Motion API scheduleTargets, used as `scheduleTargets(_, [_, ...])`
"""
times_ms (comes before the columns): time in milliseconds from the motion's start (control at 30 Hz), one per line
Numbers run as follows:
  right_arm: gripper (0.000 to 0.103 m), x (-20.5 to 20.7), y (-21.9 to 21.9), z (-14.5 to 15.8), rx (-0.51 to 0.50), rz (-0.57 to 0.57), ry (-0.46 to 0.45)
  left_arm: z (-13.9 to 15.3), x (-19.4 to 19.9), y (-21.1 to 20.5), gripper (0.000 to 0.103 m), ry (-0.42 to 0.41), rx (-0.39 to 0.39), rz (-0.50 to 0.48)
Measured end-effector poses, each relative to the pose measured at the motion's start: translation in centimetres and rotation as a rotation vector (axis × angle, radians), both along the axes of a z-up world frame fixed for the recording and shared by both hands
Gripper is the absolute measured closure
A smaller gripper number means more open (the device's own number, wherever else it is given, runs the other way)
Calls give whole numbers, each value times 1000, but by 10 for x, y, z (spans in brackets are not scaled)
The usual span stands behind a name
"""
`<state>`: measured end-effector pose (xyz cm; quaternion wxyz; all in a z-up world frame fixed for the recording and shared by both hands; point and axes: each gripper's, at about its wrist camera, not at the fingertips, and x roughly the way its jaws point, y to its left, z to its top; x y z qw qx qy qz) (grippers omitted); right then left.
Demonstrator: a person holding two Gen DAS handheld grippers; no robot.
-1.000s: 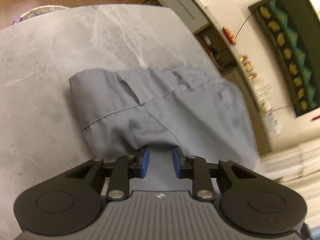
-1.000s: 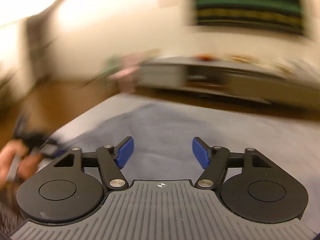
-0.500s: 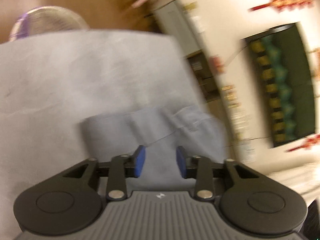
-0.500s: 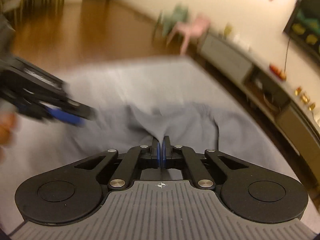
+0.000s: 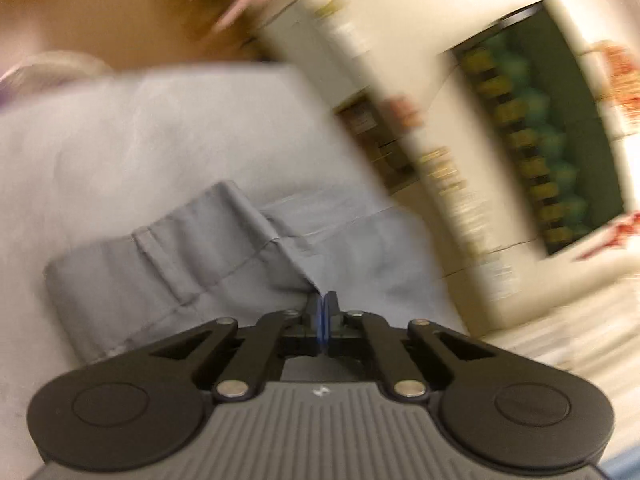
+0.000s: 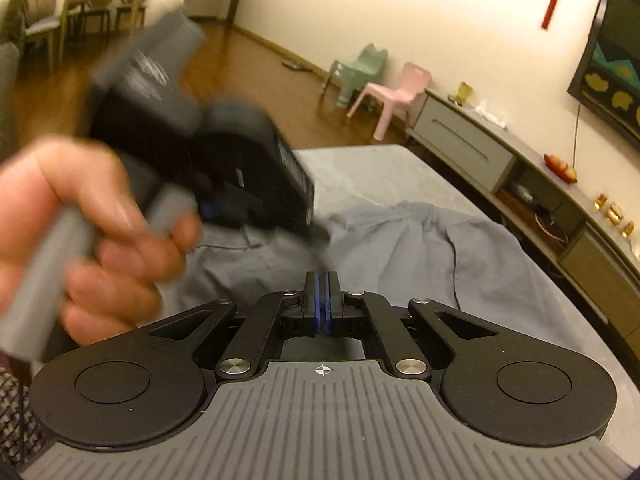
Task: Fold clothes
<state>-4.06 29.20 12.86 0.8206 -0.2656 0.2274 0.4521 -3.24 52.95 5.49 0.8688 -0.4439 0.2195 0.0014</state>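
Observation:
A grey garment (image 5: 224, 264) with seams lies rumpled on a grey marbled table (image 5: 140, 132). My left gripper (image 5: 326, 304) is shut on a raised fold of the garment at its near edge. In the right wrist view the same garment (image 6: 420, 248) spreads across the table (image 6: 360, 168). My right gripper (image 6: 322, 284) is shut on a pinch of the garment's near edge. The left gripper's body and the hand holding it show blurred at the left of the right wrist view (image 6: 208, 160), just above the cloth.
A low grey TV cabinet (image 6: 480, 152) runs along the wall right of the table, with a TV (image 6: 612, 76) above it. A pink chair (image 6: 396, 92) and a green chair (image 6: 356, 72) stand on the wood floor beyond the table's far end.
Both grippers went from open to shut on the garment's near edge, the right one first. The left gripper moved in close beside the right one. The cloth is pulled up into folds.

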Motion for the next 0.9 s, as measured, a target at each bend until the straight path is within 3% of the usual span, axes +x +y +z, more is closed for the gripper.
scheduleTargets(33, [102, -3, -7, 2, 18, 8, 14, 19, -27, -3, 102, -112, 44, -21])
scheduleTargets(100, [90, -7, -29, 2, 63, 29, 50, 4, -48, 11, 102, -38, 15, 7])
scheduleTargets(167, [72, -17, -52, -11, 84, 41, 90, -17, -58, 28, 102, 70, -34, 46])
scheduleTargets(267, [72, -29, -76, -44, 49, 19, 151, -41, -56, 39, 102, 230, -67, 116])
scheduleTargets(367, [72, -35, -93, -71, 6, -23, 196, -39, -52, 36, 101, 243, -69, 131])
scheduleTargets(533, [72, -27, -108, -87, -27, -89, 198, -29, -41, 16, 64, 250, -37, 139])
scheduleTargets(567, [73, -22, -109, -88, -29, -110, 201, -27, -38, 10, 61, 252, -27, 125])
scheduleTargets(600, [74, -18, -109, -88, -26, -136, 205, -26, -36, 4, 61, 255, -17, 110])
scheduleTargets(667, [76, -8, -109, -88, -23, -188, 207, -28, -22, -10, 91, 288, 56, 70])
scheduleTargets(700, [77, -5, -106, -90, -32, -215, 186, -21, -25, -14, 101, 248, 80, 50])
scheduleTargets(767, [79, -5, -106, -90, -58, -269, 108, -2, -36, -22, 102, 141, 120, 12])
scheduleTargets(800, [79, -3, -105, -90, -74, -287, 75, 9, -53, -22, 102, 52, 93, -9])
scheduleTargets(867, [79, 4, -104, -90, -98, -310, 60, 16, -100, -22, 102, -51, 93, -10])
scheduleTargets(900, [79, 6, -105, -90, -108, -314, 60, 2, -109, -17, 102, 11, 61, 12])
